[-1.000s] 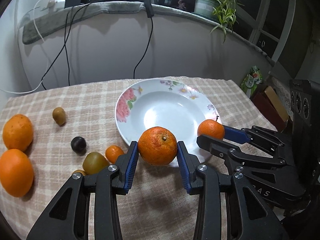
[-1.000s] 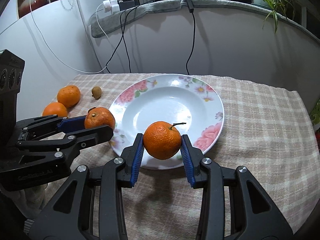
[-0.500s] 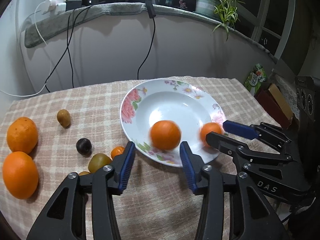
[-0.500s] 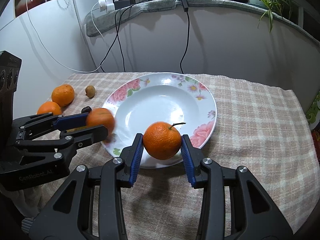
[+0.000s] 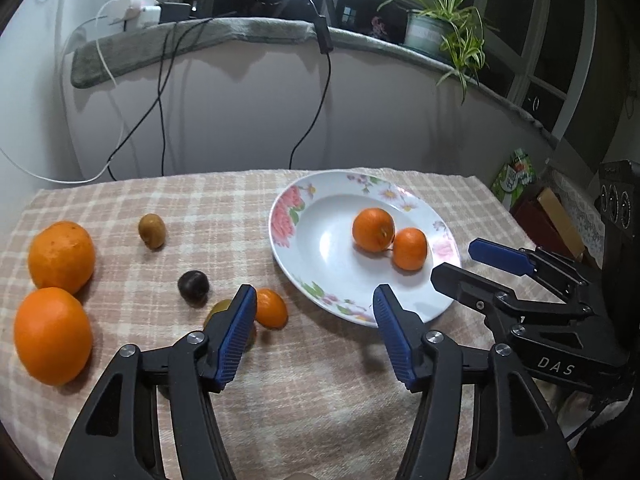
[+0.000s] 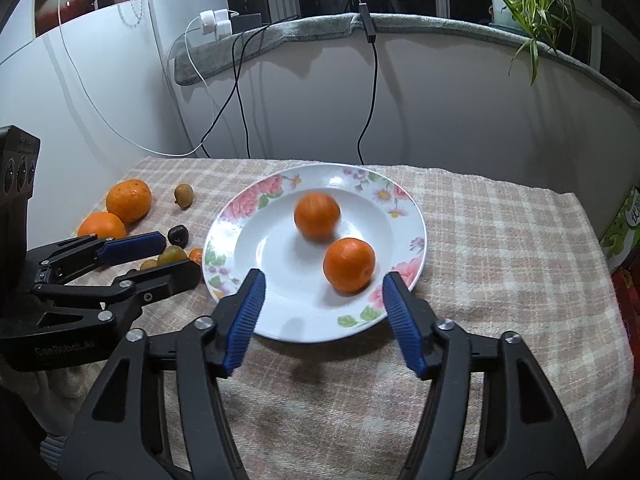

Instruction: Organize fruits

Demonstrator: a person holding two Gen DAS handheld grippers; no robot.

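Both the left gripper [image 5: 314,332] and the right gripper [image 6: 322,320] are opening with nothing between the jaws. Two tangerines [image 6: 349,265] are lying in the flowered plate [image 6: 248,204], frame centre.

My left gripper [image 5: 314,330] fills the lower half of its own view, its black arms rising from the bottom edge and spreading toward the centre. Its jaws are opening, the blue ribbed pads [image 5: 236,336] facing each other with nothing between them. My right gripper [image 6: 322,320] sits the same way in the lower half of its view, jaws opening too, blue pads [image 6: 404,322] bare and gripping nothing. Both point forward and downward. In the left wrist view my right gripper [image 5: 476,264] reaches in from the right edge, its tips parted; in the right wrist view my left gripper [image 6: 176,256] enters from the left edge, likewise parted.
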